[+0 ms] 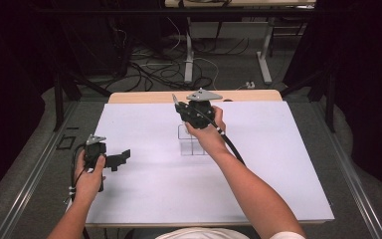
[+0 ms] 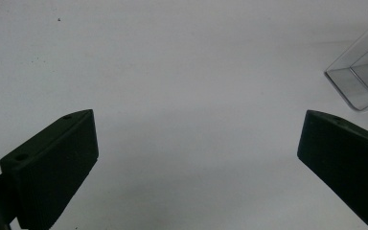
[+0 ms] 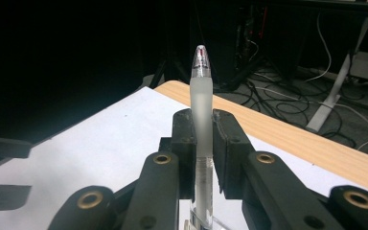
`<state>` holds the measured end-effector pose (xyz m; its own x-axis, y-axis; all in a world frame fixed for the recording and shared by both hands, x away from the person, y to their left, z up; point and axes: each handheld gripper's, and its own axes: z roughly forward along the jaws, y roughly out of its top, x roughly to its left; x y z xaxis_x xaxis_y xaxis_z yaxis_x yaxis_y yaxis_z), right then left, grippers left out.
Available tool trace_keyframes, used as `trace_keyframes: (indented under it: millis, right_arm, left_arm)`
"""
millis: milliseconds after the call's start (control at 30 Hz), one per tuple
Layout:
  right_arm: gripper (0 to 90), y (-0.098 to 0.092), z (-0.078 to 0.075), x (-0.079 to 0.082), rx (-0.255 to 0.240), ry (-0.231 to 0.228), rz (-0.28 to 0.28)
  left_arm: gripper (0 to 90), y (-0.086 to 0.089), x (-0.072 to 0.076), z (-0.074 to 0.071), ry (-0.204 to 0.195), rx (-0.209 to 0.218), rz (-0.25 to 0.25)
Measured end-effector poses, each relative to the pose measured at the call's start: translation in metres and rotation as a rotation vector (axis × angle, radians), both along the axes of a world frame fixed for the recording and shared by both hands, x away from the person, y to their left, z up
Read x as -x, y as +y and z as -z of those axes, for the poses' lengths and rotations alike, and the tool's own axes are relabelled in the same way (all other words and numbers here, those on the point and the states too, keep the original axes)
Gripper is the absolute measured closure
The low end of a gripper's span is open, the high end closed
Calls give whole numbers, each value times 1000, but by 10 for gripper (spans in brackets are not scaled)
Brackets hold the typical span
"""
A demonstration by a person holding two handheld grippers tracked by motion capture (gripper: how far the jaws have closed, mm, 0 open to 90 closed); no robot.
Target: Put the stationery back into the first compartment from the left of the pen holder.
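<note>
My right gripper (image 1: 180,107) hovers over the far middle of the white table top (image 1: 278,164), shut on a frosted pen (image 3: 201,91). In the right gripper view the pen stands up between the two pads of the right gripper (image 3: 202,125), its clear pointed tip well above them. Its tip (image 1: 174,98) pokes out toward the far left in the high view. A clear plastic box (image 1: 191,144) with inner dividers stands on the table just below that hand. My left gripper (image 1: 123,157) rests low at the table's left, jaws wide apart and holding nothing (image 2: 196,124).
The clear box's corner (image 2: 364,81) shows at the upper right of the left gripper view. A wooden table edge (image 1: 144,97) runs along the far side. Beyond it are table legs and tangled cables (image 1: 179,69) on the floor.
</note>
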<state>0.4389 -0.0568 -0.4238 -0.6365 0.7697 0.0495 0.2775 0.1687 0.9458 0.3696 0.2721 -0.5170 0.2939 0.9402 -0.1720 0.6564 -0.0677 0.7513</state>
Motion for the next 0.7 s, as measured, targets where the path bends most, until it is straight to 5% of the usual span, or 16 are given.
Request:
trace_keyframes:
  millis: [700]
  right_arm:
    - [804,14,22,-16,35,17,15]
  left_arm:
    - [3,6,6,-1,2,0,-15]
